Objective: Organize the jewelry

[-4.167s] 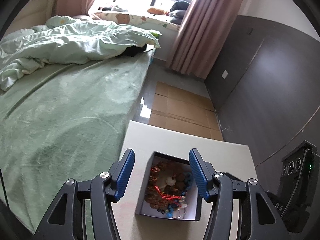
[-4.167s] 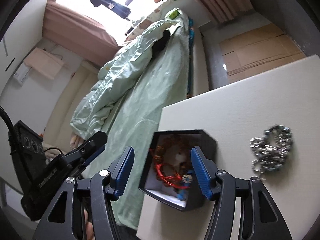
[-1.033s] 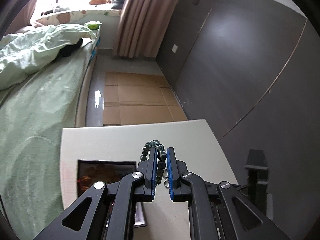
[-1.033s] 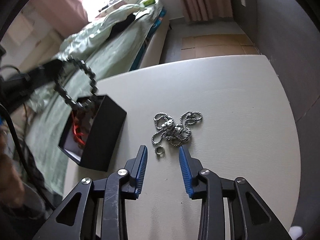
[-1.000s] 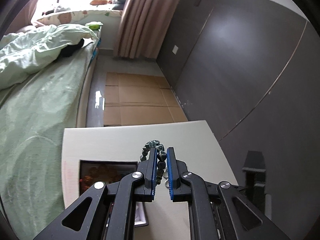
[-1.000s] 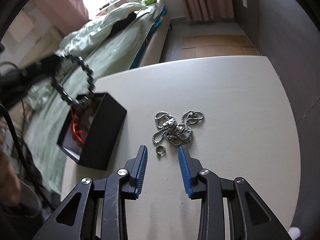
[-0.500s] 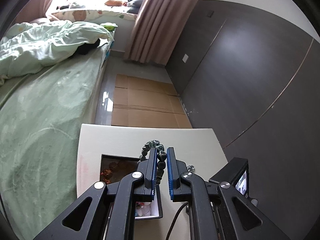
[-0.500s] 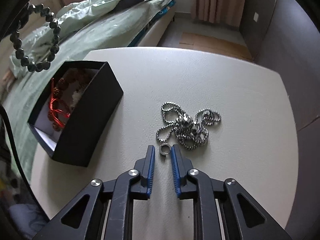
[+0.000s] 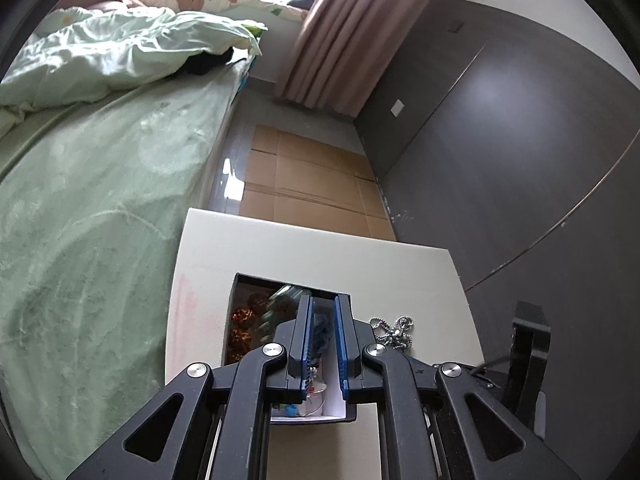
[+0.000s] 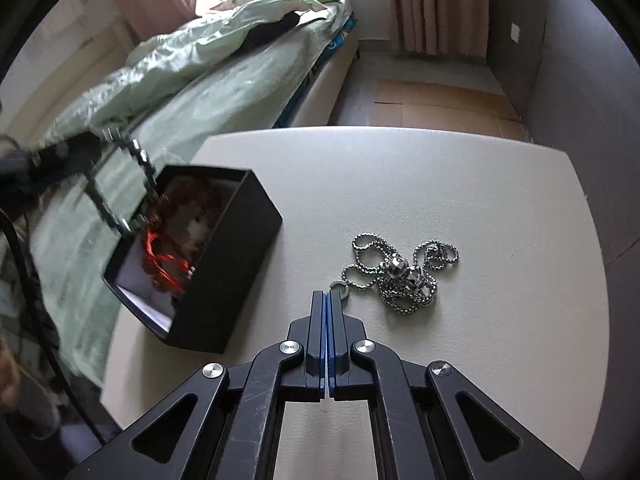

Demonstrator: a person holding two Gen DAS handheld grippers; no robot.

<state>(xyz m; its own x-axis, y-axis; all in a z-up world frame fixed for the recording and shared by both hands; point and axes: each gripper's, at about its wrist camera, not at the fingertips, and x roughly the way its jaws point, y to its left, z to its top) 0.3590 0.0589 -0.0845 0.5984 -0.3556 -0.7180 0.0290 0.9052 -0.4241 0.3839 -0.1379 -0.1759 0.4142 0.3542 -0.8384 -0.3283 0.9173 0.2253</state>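
A black jewelry box (image 10: pixel 224 264) with red and brown bead pieces stands on the white table (image 10: pixel 440 184); it also shows in the left wrist view (image 9: pixel 240 292). My left gripper (image 9: pixel 323 304) hovers over the box with its jaws slightly apart. The dark bead bracelet (image 10: pixel 120 184) hangs blurred at the box's left rim; in the left wrist view it is a blur (image 9: pixel 280 300) over the box. My right gripper (image 10: pixel 327 296) is shut, its tips at a small silver ring (image 10: pixel 341 289) beside a silver ball chain (image 10: pixel 400 272). The chain also shows in the left wrist view (image 9: pixel 390 330).
A bed with green bedding (image 9: pixel 80 200) lies left of the table. Flattened cardboard (image 9: pixel 304 184) covers the floor beyond it. A dark wall panel (image 9: pixel 520 160) runs along the right. The right gripper's black body (image 9: pixel 528 344) shows at the right of the left wrist view.
My left gripper has opened a little and the bead bracelet has left its jaws, dropping toward the box. My right gripper has closed fully at the silver ring.
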